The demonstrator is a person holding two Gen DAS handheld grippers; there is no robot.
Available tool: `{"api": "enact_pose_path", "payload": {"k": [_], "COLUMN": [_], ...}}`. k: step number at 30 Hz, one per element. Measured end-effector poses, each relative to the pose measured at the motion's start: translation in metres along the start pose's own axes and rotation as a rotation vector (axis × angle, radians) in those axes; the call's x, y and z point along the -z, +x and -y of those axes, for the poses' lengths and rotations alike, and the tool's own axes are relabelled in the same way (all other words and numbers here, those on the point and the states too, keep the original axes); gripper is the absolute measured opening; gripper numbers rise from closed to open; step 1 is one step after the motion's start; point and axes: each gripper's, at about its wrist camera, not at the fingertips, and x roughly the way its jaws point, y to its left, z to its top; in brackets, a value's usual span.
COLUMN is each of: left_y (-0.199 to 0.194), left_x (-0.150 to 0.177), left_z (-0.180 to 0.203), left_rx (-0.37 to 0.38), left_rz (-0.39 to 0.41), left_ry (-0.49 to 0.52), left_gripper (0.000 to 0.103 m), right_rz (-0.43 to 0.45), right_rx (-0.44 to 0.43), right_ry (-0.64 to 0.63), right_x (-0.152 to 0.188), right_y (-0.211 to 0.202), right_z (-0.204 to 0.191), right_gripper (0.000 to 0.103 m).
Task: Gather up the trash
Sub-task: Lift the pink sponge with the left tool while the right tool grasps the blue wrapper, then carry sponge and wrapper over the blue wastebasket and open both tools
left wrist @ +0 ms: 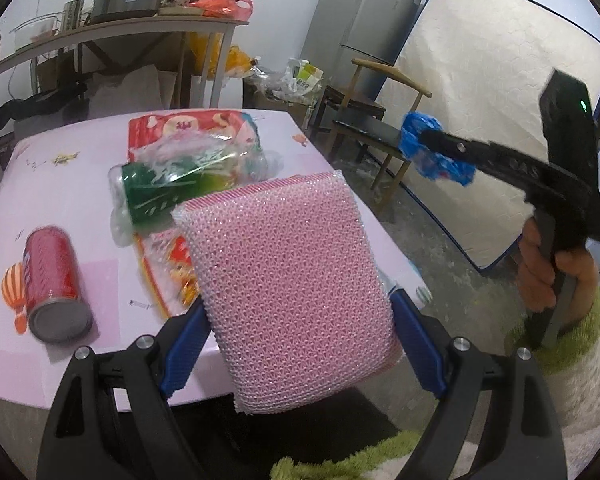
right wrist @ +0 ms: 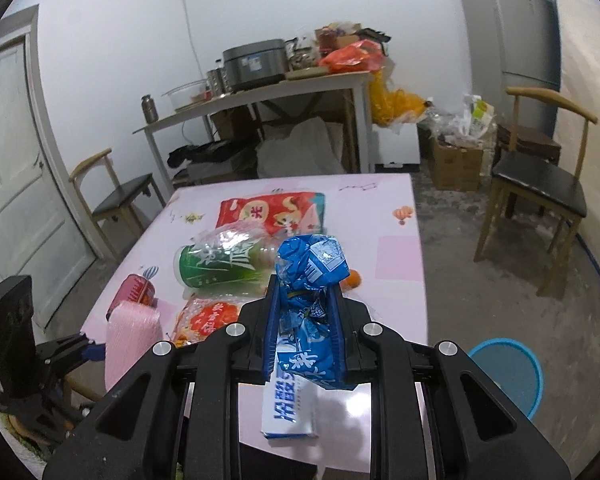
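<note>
We hold the pink scouring pad (left wrist: 292, 292) clamped flat between the jaws of our left gripper (left wrist: 300, 344), raised over the table's near edge, while our right gripper (right wrist: 306, 332) has its jaws pressed shut on a crumpled blue wrapper (right wrist: 310, 272), lifted off to the right of the table's right edge. The blue bin (right wrist: 512, 376) sits on the floor by the table's near right corner, so the right hand seems nearer it. On the pink table (left wrist: 4, 216) remain a red can (left wrist: 54, 280) lying with its long axis toward the near edge, a crushed green bottle (left wrist: 168, 192) and red snack bags (left wrist: 180, 132). Beyond stand a chair (right wrist: 540, 188), fridge (right wrist: 512, 28) and cluttered side table (right wrist: 260, 96).
</note>
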Motion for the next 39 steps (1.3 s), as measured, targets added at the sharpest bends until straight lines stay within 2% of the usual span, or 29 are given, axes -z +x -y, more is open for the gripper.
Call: {"api": "enact_pose_path", "payload": {"k": [9, 15, 19, 22, 25, 30, 35, 38, 39], "left_y": [0.028, 0.062, 0.102, 0.144, 0.201, 0.277, 0.340, 0.369, 0.377], "left_x": [-0.043, -0.078, -0.102, -0.117, -0.124, -0.122, -0.120, -0.124, -0.125], "left_z": [0.028, 0.059, 0.086, 0.109, 0.135, 0.174, 0.214, 0.235, 0.239], "left_rx": [0.071, 0.162, 0.230, 0.276, 0.296, 0.294, 0.247, 0.240, 0.251], "left_rz": [-0.025, -0.100, -0.192, -0.299, -0.440, -0.600, -0.684, -0.690, -0.685], "left_ry": [0.036, 0.065, 0.085, 0.082, 0.077, 0.068, 0.098, 0.091, 0.080], "left_gripper": [0.085, 0.085, 0.085, 0.085, 0.085, 0.085, 0.086, 0.086, 0.088], "right_rz": [0.042, 0.036, 0.015, -0.020, -0.078, -0.142, -0.160, -0.148, -0.138], "right_rx": [0.055, 0.122, 0.167, 0.177, 0.173, 0.185, 0.219, 0.256, 0.263], "right_ry": [0.089, 0.251, 0.387, 0.518, 0.646, 0.807, 0.959, 1.009, 1.022], "right_x": [0.013, 0.030, 0.049, 0.067, 0.088, 0.112, 0.132, 0.141, 0.147], "right_y": [-0.024, -0.034, -0.038, -0.033, -0.017, 0.011, 0.036, 0.043, 0.042], "right_z": [0.040, 0.090, 0.128, 0.163, 0.198, 0.247, 0.301, 0.326, 0.333], "right_gripper": [0.021, 0.021, 0.021, 0.021, 0.021, 0.021, 0.021, 0.025, 0.029]}}
